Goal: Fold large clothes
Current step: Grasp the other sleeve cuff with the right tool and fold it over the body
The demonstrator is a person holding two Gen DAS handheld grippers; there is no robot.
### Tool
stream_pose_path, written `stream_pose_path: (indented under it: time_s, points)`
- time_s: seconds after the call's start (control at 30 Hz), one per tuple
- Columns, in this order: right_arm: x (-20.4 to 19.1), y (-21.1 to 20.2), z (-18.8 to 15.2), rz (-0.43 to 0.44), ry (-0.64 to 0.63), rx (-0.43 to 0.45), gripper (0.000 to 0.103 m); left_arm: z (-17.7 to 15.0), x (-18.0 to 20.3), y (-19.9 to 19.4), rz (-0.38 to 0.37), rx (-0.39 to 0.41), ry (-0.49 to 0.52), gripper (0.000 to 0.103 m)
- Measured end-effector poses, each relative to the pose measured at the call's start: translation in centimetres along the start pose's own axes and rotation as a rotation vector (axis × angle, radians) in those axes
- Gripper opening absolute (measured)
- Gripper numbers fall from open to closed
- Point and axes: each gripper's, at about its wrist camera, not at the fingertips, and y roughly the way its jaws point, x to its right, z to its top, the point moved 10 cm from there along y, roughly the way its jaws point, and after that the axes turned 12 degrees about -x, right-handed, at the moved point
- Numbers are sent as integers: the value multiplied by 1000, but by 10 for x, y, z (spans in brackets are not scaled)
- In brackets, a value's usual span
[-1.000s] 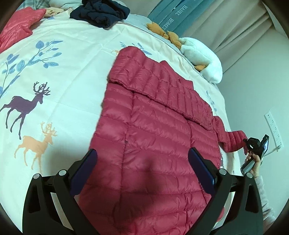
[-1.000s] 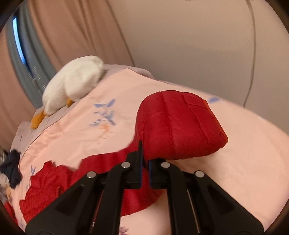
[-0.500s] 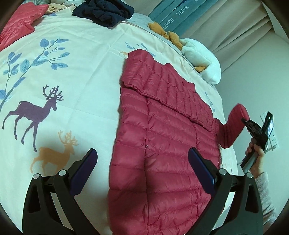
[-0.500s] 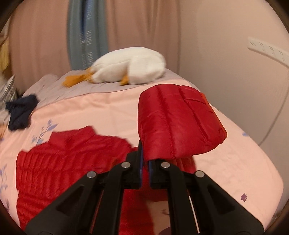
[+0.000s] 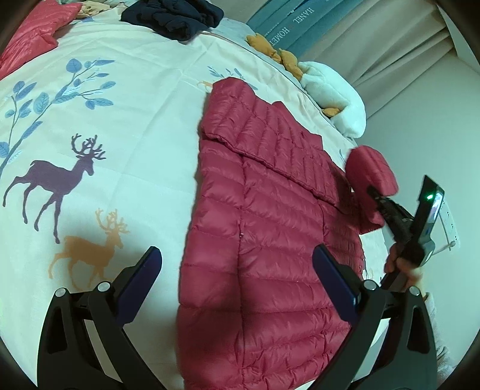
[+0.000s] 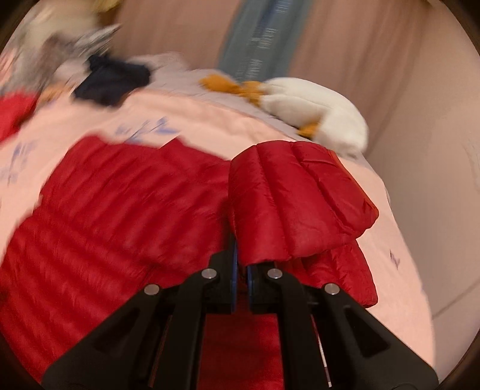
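Jacket (image 5: 270, 240) hem cut off below

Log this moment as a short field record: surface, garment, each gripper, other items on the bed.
surface: bedspread printed with deer and leaves
garment: red puffer jacket spread flat, one sleeve already folded across the top
lifted part: sleeve cuff raised off the bed
right gripper: shut on the sleeve cuff
left gripper: open, holding nothing, over the jacket's lower part
other items: white plush duck, dark navy clothes, second red garment
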Motion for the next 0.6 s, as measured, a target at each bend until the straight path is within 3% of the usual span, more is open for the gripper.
stream_pose_path:
  time_s: [0.17, 0.3, 0.47, 0.6]
  points:
    - [-42, 5, -15, 7, -144, -12, 6, 0, 3, 4, -21, -10, -8, 101]
    - [-59, 10, -30, 15, -190, -27, 13, 4, 7, 6, -91, -12, -34, 101]
    - [-71, 5, -44, 68, -203, -13, 53, 13, 8, 8, -167, -17, -99, 101]
    - [-63, -19, -56, 149, -186, 26, 64, 19, 18, 16, -213, -42, -126, 101]
